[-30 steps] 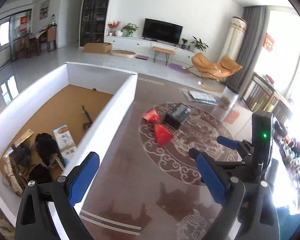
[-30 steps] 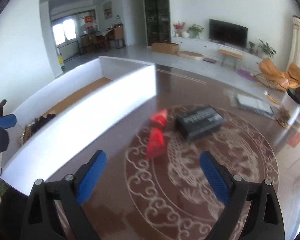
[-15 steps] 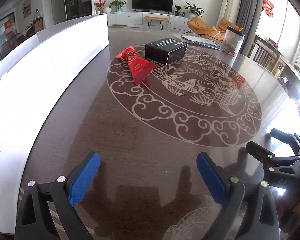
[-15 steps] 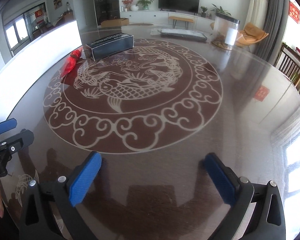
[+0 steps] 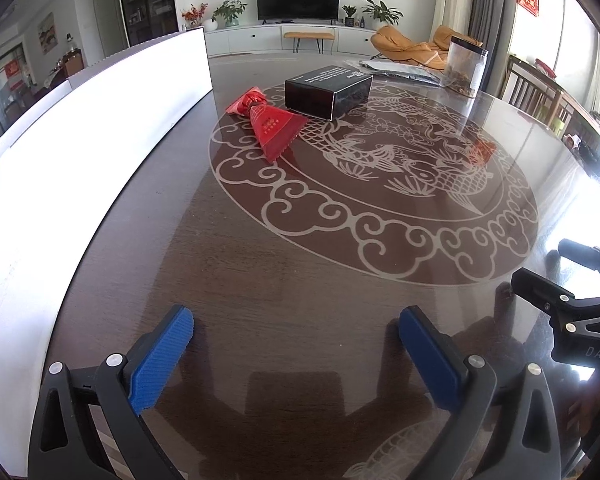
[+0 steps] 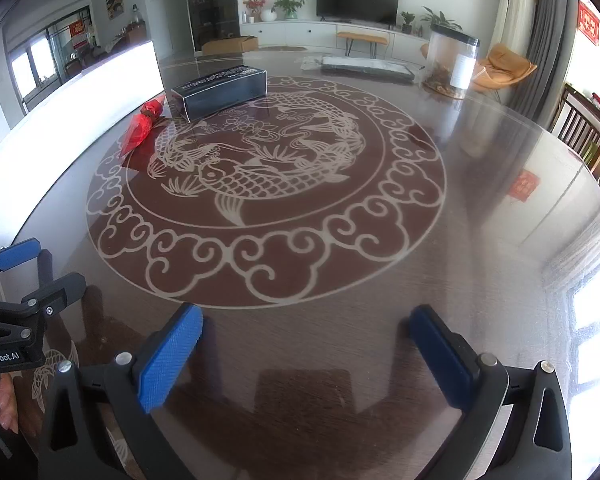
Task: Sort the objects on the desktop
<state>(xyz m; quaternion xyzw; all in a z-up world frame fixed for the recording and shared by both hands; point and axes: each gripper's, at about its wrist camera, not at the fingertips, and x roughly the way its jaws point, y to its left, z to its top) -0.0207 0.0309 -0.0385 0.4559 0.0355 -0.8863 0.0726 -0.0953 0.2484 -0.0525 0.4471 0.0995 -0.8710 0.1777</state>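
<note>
Both grippers, left (image 5: 296,330) and right (image 6: 306,330), were held released, empty; the red packet (image 5: 274,126) abutting the black box (image 5: 327,90) risked being nudged.

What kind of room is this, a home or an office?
Most likely a home living room: a television on a low white cabinet, orange lounge chairs, and a large round dining-style table with wooden chairs.

"GenRobot.AI" stands in white on the left claw (image 6: 40,276) body; "DAS" is embossed on the right claw (image 5: 556,276) body.
</note>
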